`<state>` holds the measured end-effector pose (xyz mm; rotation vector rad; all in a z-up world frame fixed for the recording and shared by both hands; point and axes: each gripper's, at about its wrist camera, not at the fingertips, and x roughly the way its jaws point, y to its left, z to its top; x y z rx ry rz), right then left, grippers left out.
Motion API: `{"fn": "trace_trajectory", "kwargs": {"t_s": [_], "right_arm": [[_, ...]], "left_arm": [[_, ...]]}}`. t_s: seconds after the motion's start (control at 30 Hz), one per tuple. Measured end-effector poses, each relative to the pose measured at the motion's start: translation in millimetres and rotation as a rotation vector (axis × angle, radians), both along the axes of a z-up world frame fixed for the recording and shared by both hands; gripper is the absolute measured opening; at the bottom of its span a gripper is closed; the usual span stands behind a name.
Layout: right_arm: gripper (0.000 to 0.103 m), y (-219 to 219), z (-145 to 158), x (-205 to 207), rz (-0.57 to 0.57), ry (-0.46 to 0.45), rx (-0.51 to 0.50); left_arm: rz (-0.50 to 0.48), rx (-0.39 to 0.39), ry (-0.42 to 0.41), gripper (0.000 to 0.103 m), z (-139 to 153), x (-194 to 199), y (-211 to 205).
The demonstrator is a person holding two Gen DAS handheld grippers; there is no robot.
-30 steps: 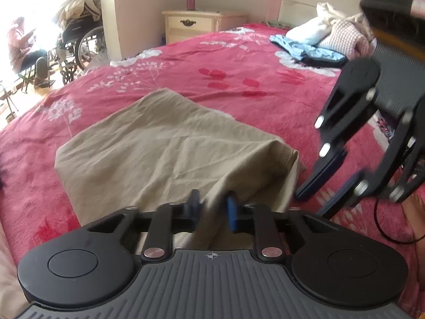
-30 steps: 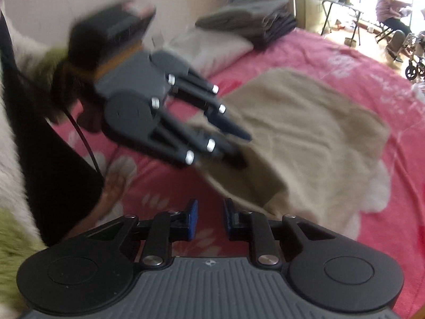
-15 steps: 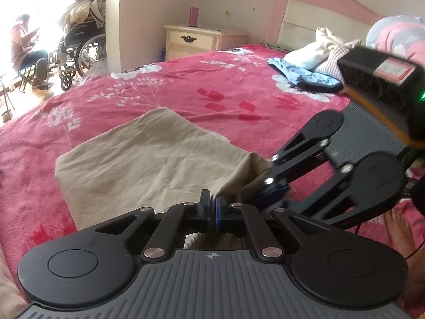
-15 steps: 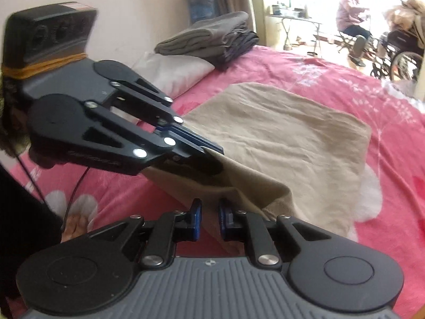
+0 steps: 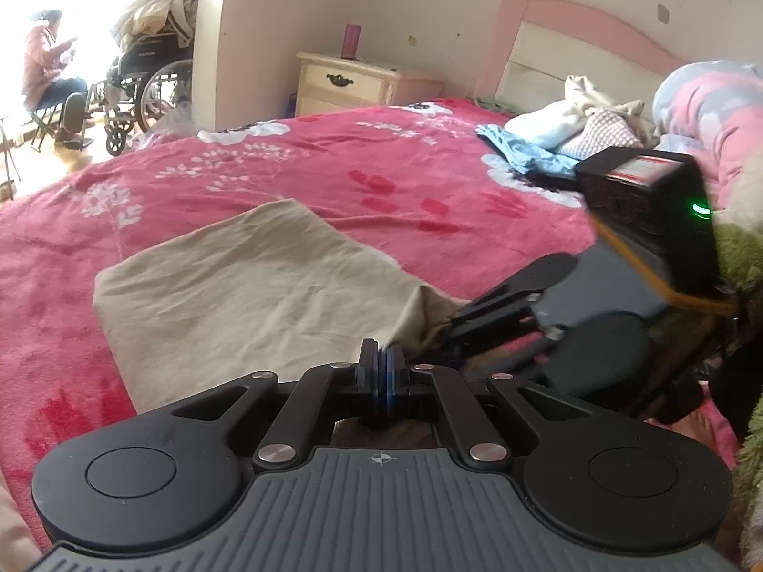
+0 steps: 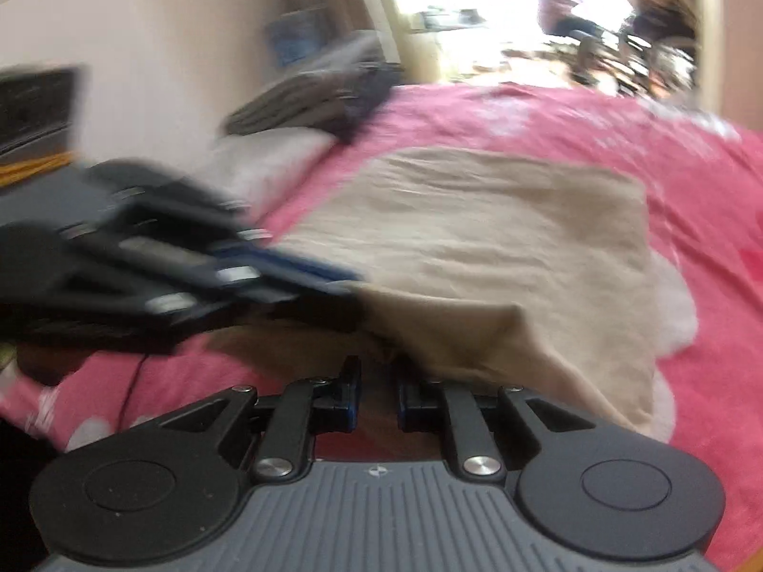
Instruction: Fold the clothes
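Observation:
A beige cloth (image 5: 248,295) lies spread flat on the red flowered bedspread (image 5: 381,181), its near edge raised. My left gripper (image 5: 381,357) is shut on that near edge, pads pressed together. Just to its right, my right gripper (image 5: 453,326) pinches the cloth's near right corner, which is bunched into its fingers. The right wrist view is blurred. There the beige cloth (image 6: 477,229) runs from between the narrowly parted jaws of my right gripper (image 6: 378,372), and my left gripper (image 6: 343,286) clamps the edge at the left.
A heap of loose clothes (image 5: 572,119) lies by the pink headboard. Folded grey garments (image 6: 314,95) and a white pillow (image 6: 267,152) sit at the bed's other side. A nightstand (image 5: 362,86), a wheelchair (image 5: 148,90) and a seated person (image 5: 47,76) are beyond the bed.
My left jaws closed on the cloth's near edge. The right gripper dropped in from the upper right, rolled, and took the near corner, which now bunches up.

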<state>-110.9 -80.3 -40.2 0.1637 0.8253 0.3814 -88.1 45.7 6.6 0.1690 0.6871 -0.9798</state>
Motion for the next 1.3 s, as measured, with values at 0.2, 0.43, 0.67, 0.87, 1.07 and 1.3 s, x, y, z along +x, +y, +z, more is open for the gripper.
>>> {"fn": "trace_trajectory", "kwargs": {"t_s": [0.2,0.43,0.67,0.87,1.07,1.3], "right_arm": [[0.032,13,1,-6,0.001,-0.063,0.007],[0.032,10,0,-6,0.000,-0.071,-0.014],[0.032,10,3,-18,0.007,-0.116,-0.109],[0.032,7,5,-32,-0.016,-0.102,-0.201],[0.032,0,11,-40,-0.004,-0.090,-0.207],[0.029,-11,21,-51,0.017,-0.111,-0.217]], "left_arm": [[0.001,0.000,0.024,0.001,-2,1,3],[0.065,0.118,-0.057,0.034,-9,-11,18],[0.072,0.260,-0.197,0.035,-25,-22,13],[0.082,0.347,-0.298,0.036,-29,-31,7],[0.038,0.262,-0.215,0.037,-16,-21,1],[0.016,0.109,-0.049,0.039,-11,6,-23]]}}
